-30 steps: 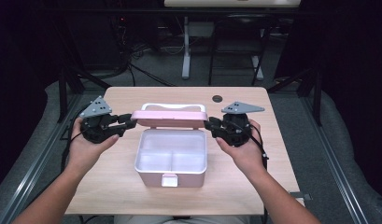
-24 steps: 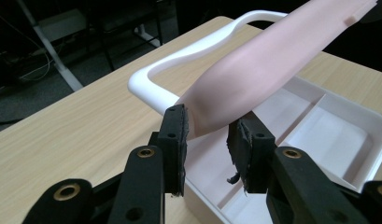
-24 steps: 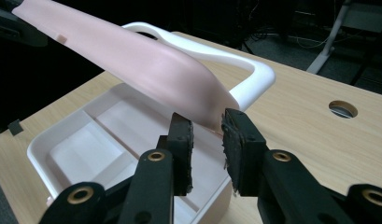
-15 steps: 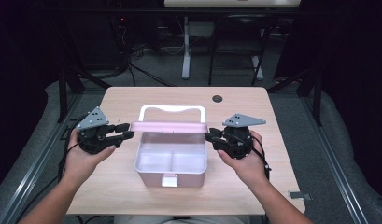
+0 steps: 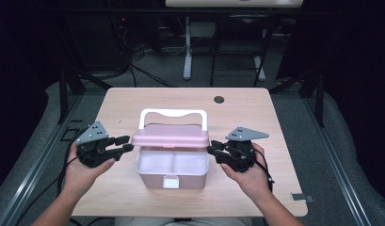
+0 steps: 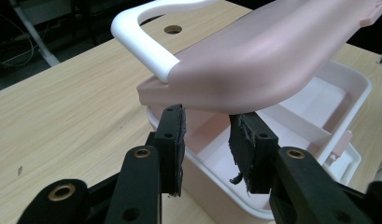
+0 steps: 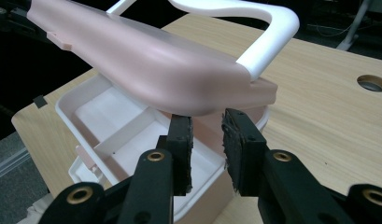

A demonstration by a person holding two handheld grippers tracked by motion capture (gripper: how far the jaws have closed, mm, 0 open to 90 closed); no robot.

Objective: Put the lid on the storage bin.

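Nearest the person, two forearms come up onto the table [image 5: 133,101], each hand with a gripper at one end of the box [image 5: 172,172]. The left gripper [image 5: 123,144] points right at the lid's left end; its jaws have just been opening and stand apart with a clear gap, the pads just under the lid's [image 6: 254,60] rounded corner and clamping nothing. The right gripper [image 5: 213,151] points left at the lid's right end; its jaws are also apart, tips just below the lid's edge, with nothing pinched between them; whether they touch it I cannot tell. The box sits mid-table, a little toward the near edge, a white base with a divider splitting it into two compartments and a small latch on its near wall. The pink lid is half raised, tilted up over the far part of the base, so the compartments show from above. The white handle [image 5: 173,114] stands up beyond the lid. Farther off, a round hole [image 5: 219,99] lies near the table's far edge.
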